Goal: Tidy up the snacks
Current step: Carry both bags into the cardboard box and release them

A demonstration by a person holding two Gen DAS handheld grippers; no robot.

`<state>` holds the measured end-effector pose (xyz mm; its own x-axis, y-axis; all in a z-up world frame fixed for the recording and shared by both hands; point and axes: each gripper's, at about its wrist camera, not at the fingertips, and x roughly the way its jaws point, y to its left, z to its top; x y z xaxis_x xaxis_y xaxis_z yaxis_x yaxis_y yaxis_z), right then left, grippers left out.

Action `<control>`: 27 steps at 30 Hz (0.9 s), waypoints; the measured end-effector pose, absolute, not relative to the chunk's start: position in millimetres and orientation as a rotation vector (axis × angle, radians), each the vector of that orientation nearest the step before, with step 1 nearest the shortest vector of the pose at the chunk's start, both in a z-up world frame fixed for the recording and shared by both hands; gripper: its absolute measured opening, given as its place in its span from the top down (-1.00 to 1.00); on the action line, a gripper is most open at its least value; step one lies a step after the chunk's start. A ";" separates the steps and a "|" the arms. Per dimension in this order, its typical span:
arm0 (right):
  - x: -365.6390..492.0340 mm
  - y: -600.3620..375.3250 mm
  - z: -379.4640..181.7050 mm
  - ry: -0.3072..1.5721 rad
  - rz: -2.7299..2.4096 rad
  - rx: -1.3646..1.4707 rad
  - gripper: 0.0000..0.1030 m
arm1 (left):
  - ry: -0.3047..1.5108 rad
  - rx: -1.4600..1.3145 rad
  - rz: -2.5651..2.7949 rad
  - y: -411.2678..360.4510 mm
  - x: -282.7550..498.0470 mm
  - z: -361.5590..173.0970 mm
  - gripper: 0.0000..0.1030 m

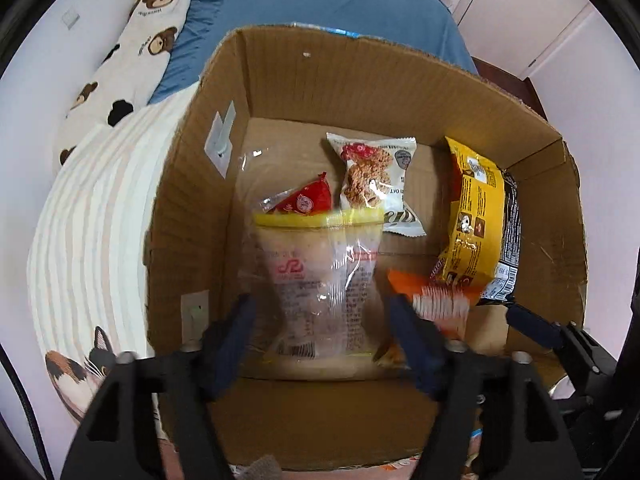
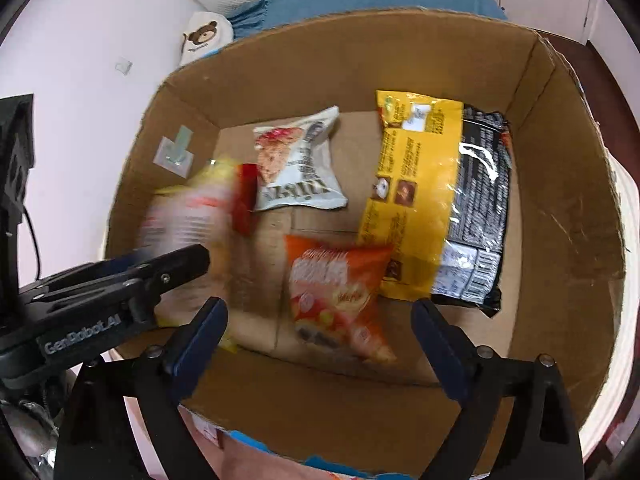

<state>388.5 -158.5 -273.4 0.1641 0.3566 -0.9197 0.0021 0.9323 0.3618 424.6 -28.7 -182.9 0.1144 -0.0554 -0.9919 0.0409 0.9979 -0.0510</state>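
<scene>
A cardboard box (image 1: 360, 76) (image 2: 568, 240) holds the snacks. My left gripper (image 1: 320, 316) is open over it, and a clear packet with a yellow strip (image 1: 320, 276) sits blurred between its fingers, falling or just loose; it also shows blurred in the right wrist view (image 2: 188, 216). My right gripper (image 2: 316, 320) is open and empty above an orange snack bag (image 2: 336, 296) (image 1: 432, 300). On the box floor lie a white oat snack packet (image 1: 376, 180) (image 2: 298, 164), a red packet (image 1: 308, 198) (image 2: 244, 196) and a yellow and black bag (image 1: 476, 220) (image 2: 440, 200).
The box stands on a striped white cloth (image 1: 92, 220) with a cat print. A bear-print pillow (image 1: 140, 48) and a blue sheet (image 1: 320, 0) lie behind it. The left gripper's body (image 2: 100, 292) reaches in at the box's left edge.
</scene>
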 end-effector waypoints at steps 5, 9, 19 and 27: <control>382.1 -166.8 -269.9 1.384 0.211 0.282 -0.90 | 1.433 -0.019 -0.077 -27.2 422.7 -173.8 -0.78; 372.2 -177.8 -257.4 1.359 0.172 0.281 -0.90 | 1.408 -0.025 -0.080 -27.7 416.2 -161.7 -0.79; 334.4 -197.0 -207.5 1.242 0.097 0.251 -0.90 | 1.278 0.005 -0.070 -28.9 374.1 -123.8 -0.79; 289.1 -200.2 -161.0 1.101 0.046 0.189 -0.90 | 1.159 0.027 -0.083 -29.2 326.6 -87.5 -0.79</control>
